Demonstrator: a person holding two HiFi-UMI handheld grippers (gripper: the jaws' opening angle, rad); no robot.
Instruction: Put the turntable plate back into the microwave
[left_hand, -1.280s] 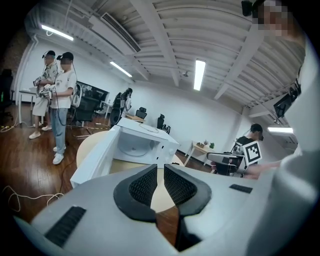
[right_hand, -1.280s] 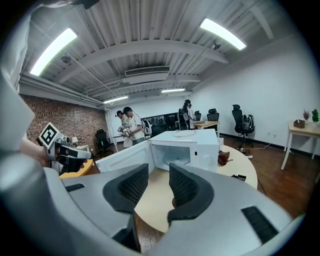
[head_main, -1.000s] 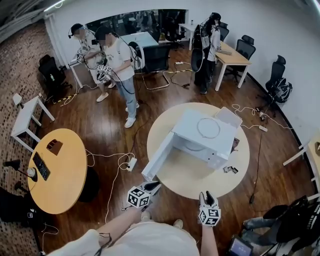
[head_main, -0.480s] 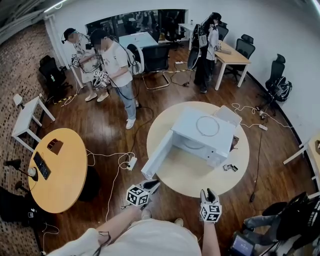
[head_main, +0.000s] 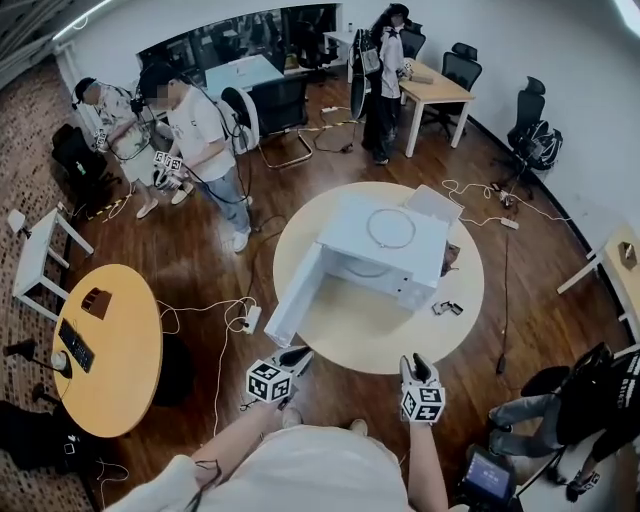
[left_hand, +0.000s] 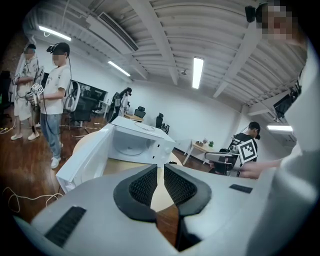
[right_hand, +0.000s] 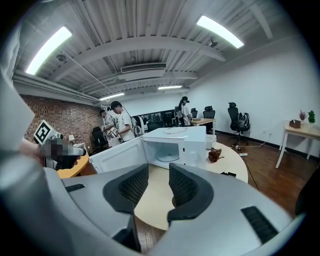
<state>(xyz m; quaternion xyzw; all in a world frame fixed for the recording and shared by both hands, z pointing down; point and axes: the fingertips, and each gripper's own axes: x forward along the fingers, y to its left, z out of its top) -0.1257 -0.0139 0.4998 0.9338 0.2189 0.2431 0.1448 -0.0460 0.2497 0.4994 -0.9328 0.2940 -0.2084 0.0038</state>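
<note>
At the left of the frame a yellow round worktop (head_main: 120, 372) stands apart from the job, and a person in a white shirt (head_main: 200, 135) stands at upper left. Lower centre, the left claw (head_main: 301, 354) is held out toward the cream worktop (head_main: 350, 335). Its jaws are a narrow gap apart with nothing between them, empty, it seems, because the reach has not begun. At centre sits the white microwave (head_main: 345, 230), its door (head_main: 295, 300) swung wide toward the lower left so the cavity faces the person holding the claws and lies open for loading. The turntable plate (head_main: 390, 228) — a clear disc, by its thin round outline — lies flat on the microwave's roof, outside the oven and well apart from both claws. Something round shows on the cavity floor; whether it is a fitting cannot be told. Right of centre at the bottom, the right claw (head_main: 420, 362) hangs short of the worktop's edge, jaws spread and gripping nothing, pointed at the open cavity. The lift looks yet to come.
</note>
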